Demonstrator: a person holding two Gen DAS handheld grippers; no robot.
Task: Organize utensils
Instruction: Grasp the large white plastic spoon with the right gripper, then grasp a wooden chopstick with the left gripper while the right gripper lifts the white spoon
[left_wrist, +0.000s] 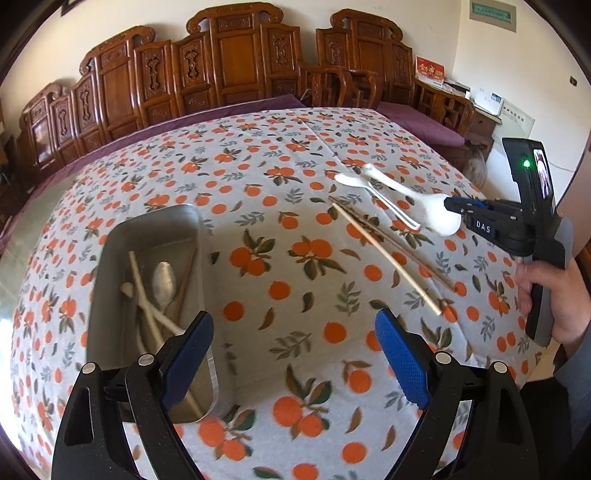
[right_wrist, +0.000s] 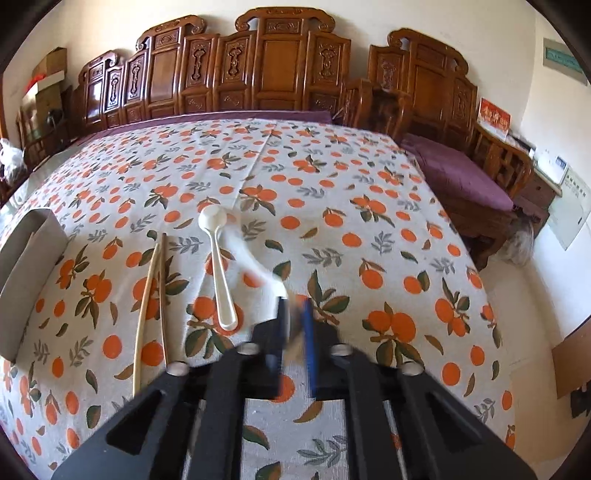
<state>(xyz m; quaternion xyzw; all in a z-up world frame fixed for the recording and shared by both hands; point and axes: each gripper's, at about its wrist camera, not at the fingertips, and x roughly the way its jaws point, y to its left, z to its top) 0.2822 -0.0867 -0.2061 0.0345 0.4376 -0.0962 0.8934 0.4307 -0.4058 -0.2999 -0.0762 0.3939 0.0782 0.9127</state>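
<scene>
A metal tray (left_wrist: 110, 243) on the left of the table holds a metal spoon (left_wrist: 164, 282), pale chopsticks and a white spoon. My left gripper (left_wrist: 295, 354) is open and empty, over the tray's right edge. My right gripper (left_wrist: 452, 206) is shut on a white ceramic spoon (left_wrist: 439, 218), gripping its bowl end, handle pointing away. In the right wrist view the held spoon (right_wrist: 255, 266) is blurred ahead of the closed fingers (right_wrist: 295, 325). A white plastic spoon (right_wrist: 219, 273) and two chopsticks (right_wrist: 149, 295) lie on the cloth; the chopsticks (left_wrist: 384, 254) also show in the left wrist view.
The table carries an orange-print cloth (left_wrist: 280, 192). Carved wooden chairs (left_wrist: 229, 62) stand behind it, and a purple-cushioned bench (right_wrist: 458, 181) at the right. The tray's wall (right_wrist: 29, 273) shows at the left edge of the right wrist view.
</scene>
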